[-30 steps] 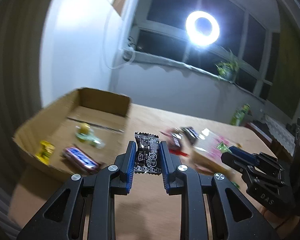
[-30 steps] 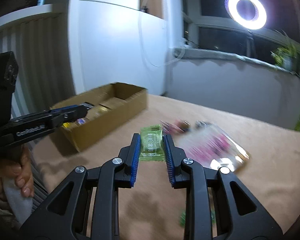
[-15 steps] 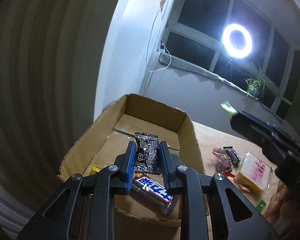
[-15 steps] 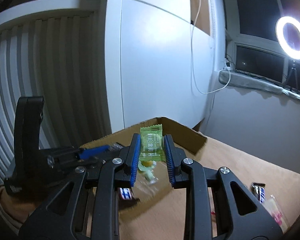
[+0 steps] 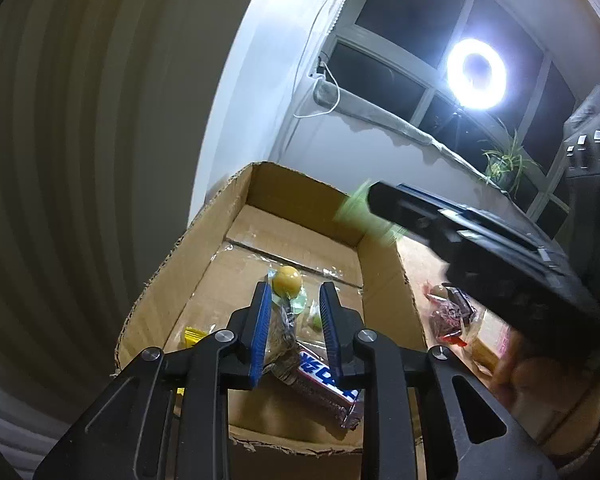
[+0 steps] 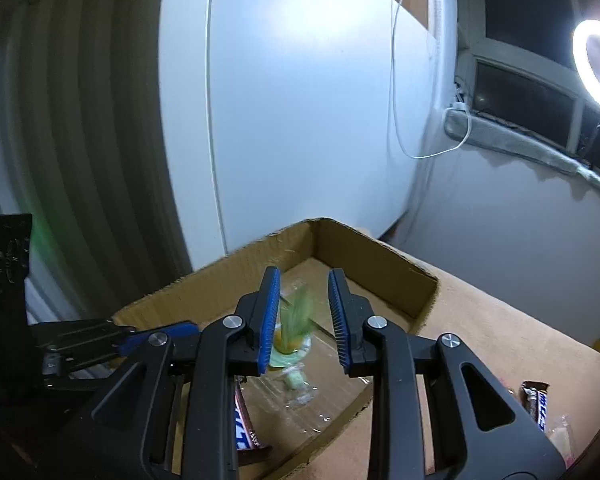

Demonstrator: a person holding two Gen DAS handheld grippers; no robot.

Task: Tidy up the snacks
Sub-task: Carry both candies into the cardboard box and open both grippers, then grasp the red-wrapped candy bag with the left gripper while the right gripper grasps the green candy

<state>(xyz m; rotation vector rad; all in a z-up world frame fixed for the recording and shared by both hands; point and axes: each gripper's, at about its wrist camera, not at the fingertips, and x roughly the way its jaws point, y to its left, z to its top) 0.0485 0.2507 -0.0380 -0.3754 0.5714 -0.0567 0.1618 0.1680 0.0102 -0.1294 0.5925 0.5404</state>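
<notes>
Here, the left gripper hangs over the near end of the cardboard box with its blue pads spread apart. A blurred dark wrapper shows between the jaws, seemingly loose of both pads, though the smear makes contact hard to judge. Under it a chocolate bar in a brown, white and blue wrapper lies on the box floor. Farther in sit a clear packet with a yellow ball and, toward the left wall, a small yellow packet.

The right gripper is over the same box from the other side, its jaws parted as well. A green packet appears between them as a streak of motion blur, free of the pads. Below it lie the clear packet and, at the near wall, the chocolate bar, partly hidden by the gripper's own frame.

In the left wrist view the right gripper's black body crosses the right side and blocks much of the wooden table. Past the box's right wall, a small heap of red and dark wrapped snacks rests on that table. In the right wrist view a second chocolate bar lies on the table, well apart from the box. A ring light glares before the dark window.
</notes>
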